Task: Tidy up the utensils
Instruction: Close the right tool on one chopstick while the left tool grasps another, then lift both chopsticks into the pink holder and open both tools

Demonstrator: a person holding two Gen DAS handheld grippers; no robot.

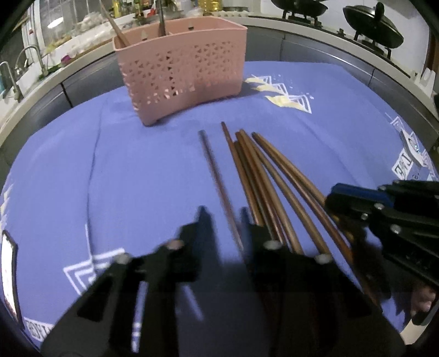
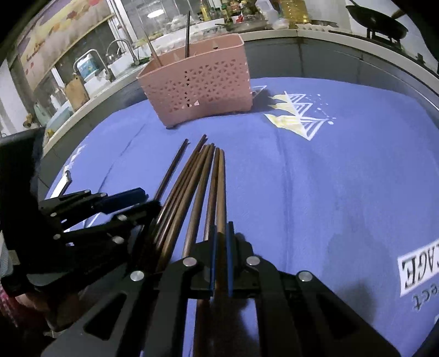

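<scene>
A pink perforated basket (image 1: 186,71) (image 2: 203,85) stands at the far side of the blue cloth with two chopsticks (image 1: 118,30) upright in it. Several brown chopsticks (image 1: 263,175) (image 2: 189,186) lie fanned out in front of it. One dark chopstick (image 1: 216,175) lies apart on the left and runs between the fingers of my left gripper (image 1: 223,212) (image 2: 152,198). Those jaws look blurred, with cloth showing on both sides of the stick. My right gripper (image 2: 222,228) (image 1: 329,199) is shut on the rightmost brown chopstick (image 2: 221,186).
The blue printed cloth (image 1: 137,164) covers the table. A counter behind it holds a sink with taps (image 2: 120,46) at the left and black woks (image 1: 373,24) at the right. Part of a hand (image 1: 422,302) shows at the lower right.
</scene>
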